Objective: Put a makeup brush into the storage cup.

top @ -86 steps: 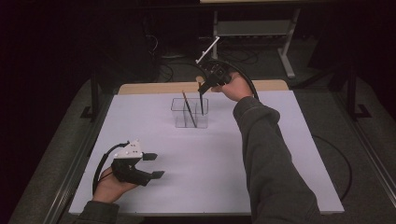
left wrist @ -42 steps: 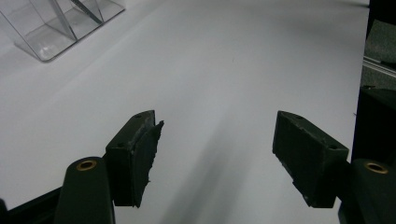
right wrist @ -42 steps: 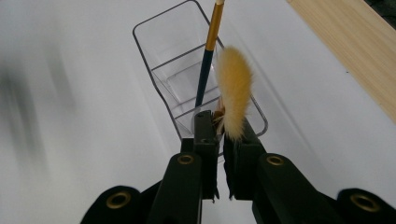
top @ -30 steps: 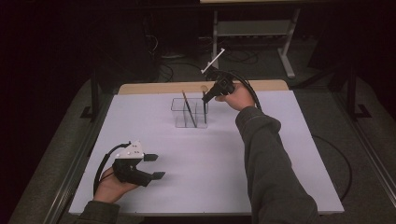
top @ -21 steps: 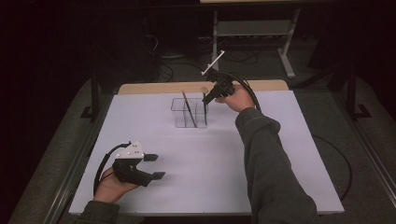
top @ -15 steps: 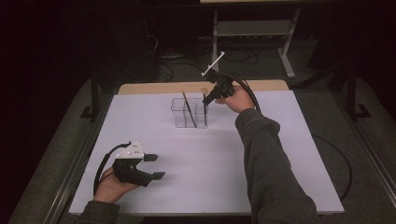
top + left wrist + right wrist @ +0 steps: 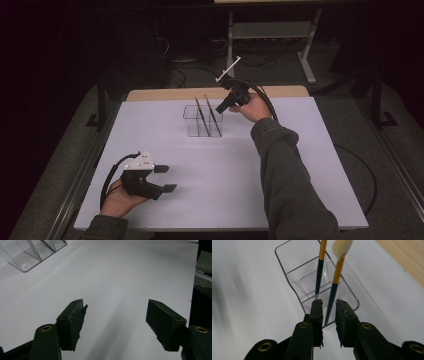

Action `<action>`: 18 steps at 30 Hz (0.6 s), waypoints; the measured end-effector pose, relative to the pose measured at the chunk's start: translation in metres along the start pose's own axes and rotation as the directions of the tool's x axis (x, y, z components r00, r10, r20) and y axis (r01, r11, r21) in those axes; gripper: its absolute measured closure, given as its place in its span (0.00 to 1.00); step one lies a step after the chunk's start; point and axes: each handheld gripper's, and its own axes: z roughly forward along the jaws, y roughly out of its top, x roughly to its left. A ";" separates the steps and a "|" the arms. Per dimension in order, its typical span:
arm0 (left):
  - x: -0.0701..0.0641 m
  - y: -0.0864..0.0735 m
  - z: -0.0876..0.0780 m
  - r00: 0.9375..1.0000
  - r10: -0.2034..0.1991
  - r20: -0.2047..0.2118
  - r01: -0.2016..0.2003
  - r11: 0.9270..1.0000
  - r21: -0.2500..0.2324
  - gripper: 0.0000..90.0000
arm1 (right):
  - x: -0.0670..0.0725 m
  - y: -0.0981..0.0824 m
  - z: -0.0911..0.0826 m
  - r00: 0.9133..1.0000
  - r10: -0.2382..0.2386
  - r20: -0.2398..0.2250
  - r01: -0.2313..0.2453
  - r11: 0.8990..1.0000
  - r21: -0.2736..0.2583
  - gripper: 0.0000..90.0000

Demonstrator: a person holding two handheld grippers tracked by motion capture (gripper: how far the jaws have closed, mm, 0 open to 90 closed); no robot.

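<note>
Letting go of a paintbrush into a clear plastic holder is the work in hand. In the right gripper view the right gripper sits at bottom centre, its jaws parted a little and just opening, with the brush's dark handle still running up between the pads; a thin gap shows on each side, so the pads no longer seem to press on it. The brush leans in the nearest compartment, its pale bristle tip at the top of the frame, and a second brush stands in the compartment behind it. In the high view the holder stands just above the middle of the frame, with the right gripper touching or almost touching its right end.

What could go wrong: the holder looks light, and a jaw pulling back low could catch its rim and tip or slide it. The leaning brush could also catch on a pad as the hand lifts, and flip out onto the table.

The left gripper rests at lower left in the high view, jaws wide apart with nothing between them, well away from the holder.

The table is covered in plain white, with a wooden strip along its far edge. Beyond it the room is dark, with cables on the floor and a metal stand at the top.
</note>
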 end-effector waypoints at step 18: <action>0.002 0.000 0.000 1.000 0.011 -0.002 -0.011 1.000 0.006 0.33 | -0.002 -0.014 -0.013 1.000 0.018 0.001 -0.018 0.997 -0.069 0.69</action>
